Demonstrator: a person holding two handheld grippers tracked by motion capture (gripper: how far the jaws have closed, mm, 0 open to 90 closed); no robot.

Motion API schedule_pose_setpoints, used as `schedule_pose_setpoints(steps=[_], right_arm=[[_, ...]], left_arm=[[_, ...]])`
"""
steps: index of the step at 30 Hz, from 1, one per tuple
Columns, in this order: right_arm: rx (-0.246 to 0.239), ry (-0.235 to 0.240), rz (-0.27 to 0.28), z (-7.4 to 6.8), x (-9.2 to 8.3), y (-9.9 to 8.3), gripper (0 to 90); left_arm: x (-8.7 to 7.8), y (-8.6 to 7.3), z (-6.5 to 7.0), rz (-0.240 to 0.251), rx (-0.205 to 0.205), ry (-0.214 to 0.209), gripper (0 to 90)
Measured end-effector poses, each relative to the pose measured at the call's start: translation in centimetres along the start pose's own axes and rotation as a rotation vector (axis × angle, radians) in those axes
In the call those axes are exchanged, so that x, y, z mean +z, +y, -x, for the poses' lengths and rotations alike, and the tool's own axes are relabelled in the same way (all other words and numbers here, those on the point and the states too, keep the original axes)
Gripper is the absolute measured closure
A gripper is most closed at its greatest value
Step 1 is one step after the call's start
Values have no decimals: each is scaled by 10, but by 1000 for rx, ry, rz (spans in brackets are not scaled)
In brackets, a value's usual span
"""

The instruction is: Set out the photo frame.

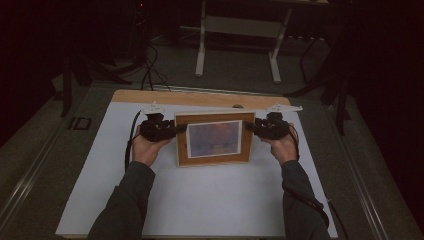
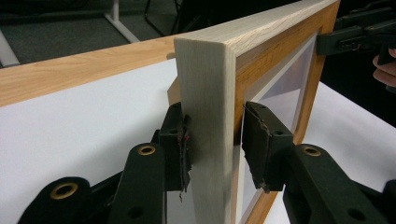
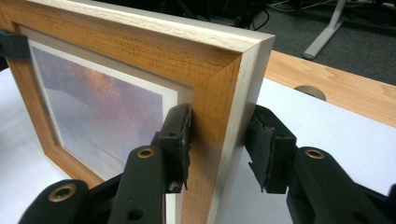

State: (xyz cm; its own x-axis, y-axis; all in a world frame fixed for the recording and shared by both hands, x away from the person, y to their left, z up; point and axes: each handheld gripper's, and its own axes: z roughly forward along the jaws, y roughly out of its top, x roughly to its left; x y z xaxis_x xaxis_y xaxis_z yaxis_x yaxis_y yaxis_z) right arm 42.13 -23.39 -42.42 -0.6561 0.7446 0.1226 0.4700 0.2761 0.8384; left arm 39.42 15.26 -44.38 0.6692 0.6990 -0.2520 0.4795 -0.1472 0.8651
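Note:
A wooden picture frame (image 1: 214, 139) stands upright on the white board (image 1: 200, 200), its picture of a dusky sky facing me. My left gripper (image 1: 181, 128) reaches in from the left and straddles the frame's left edge (image 2: 210, 116). One pad lies against the back; the front pad (image 2: 261, 144) stands slightly off the face. My right gripper (image 1: 250, 127) straddles the right edge (image 3: 224, 107) the same way: one pad lies over the front, and a narrow gap shows at the back pad (image 3: 266, 149). Both are open around the frame.
The board lies on a wooden table whose bare strip (image 1: 200, 97) runs along the far side, with a round hole (image 3: 310, 91) in it. Beyond stand a white desk's legs (image 1: 201, 50) and cables (image 1: 147, 70) on dark floor. Bare board lies in front of the frame.

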Motion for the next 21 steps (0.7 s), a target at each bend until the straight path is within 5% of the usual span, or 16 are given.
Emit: schedule_pose_setpoints(steps=[21], right_arm=[[-1, 4, -3, -6, 1, 0, 607]], left_arm=[[1, 3, -9, 9, -12, 14, 603]])
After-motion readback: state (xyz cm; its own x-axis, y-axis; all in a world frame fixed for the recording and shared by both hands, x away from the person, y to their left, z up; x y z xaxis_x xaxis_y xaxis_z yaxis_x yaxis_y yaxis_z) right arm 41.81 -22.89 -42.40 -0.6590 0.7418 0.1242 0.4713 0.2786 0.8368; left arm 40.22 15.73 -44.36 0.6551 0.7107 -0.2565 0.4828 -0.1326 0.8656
